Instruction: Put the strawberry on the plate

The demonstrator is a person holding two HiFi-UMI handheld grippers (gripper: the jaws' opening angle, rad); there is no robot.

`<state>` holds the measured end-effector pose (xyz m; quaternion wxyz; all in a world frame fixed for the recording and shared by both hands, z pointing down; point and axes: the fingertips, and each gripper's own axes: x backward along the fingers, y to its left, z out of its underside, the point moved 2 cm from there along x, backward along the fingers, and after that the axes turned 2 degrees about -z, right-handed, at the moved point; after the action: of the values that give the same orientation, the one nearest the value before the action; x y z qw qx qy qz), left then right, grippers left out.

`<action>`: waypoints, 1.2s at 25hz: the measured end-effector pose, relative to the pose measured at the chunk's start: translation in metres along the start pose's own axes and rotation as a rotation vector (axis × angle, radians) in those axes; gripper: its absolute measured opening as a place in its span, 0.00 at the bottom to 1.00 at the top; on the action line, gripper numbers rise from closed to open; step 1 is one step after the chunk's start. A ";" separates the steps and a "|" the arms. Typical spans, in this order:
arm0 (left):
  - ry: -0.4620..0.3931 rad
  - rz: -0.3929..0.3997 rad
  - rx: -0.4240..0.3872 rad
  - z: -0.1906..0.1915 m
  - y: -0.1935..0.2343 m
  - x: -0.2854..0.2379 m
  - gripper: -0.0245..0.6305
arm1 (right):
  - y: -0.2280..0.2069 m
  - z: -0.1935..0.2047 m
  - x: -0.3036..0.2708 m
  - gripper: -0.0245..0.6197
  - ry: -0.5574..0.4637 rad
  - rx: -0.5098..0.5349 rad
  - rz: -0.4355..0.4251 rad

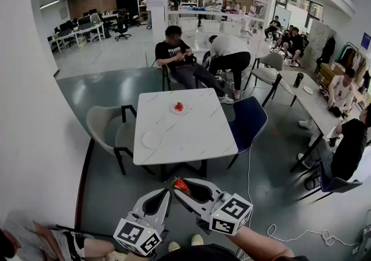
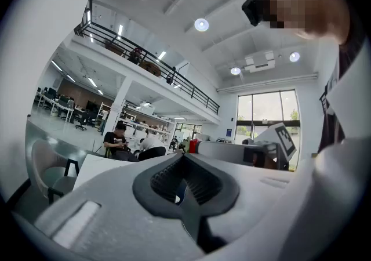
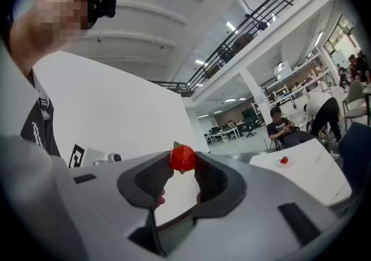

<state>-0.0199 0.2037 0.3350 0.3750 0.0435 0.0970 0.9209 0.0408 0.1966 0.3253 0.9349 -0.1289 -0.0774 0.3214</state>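
Note:
A red strawberry with green leaves sits pinched between the tips of my right gripper, held up in the air well short of the white marble table. On that table lie an empty white plate near its left front and a second small plate further back, which carries another strawberry. My left gripper hovers right beside the right one, its jaw tips touching with nothing between them.
A grey chair stands at the table's left and a blue chair at its right. Two people sit just behind the table. A white wall runs along my left. A cable lies on the floor at the right.

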 end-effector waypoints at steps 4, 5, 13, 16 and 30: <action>-0.008 -0.005 0.011 0.001 -0.002 0.004 0.05 | 0.005 0.001 0.004 0.25 0.001 0.010 0.003; -0.010 -0.004 0.011 0.001 -0.003 0.004 0.05 | 0.005 0.001 0.006 0.25 -0.001 0.012 0.004; -0.010 -0.007 0.007 -0.002 -0.007 0.001 0.05 | 0.004 -0.002 0.009 0.25 0.002 0.012 0.002; -0.008 -0.009 0.009 0.000 -0.008 0.000 0.05 | 0.004 -0.002 0.011 0.25 0.006 0.003 -0.014; -0.011 -0.085 -0.003 0.005 -0.007 -0.012 0.05 | -0.023 -0.004 0.030 0.25 -0.027 -0.057 -0.035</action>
<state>-0.0060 0.2007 0.3384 0.4142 0.0440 0.0952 0.9041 0.0787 0.1975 0.3303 0.9352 -0.1496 -0.1015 0.3044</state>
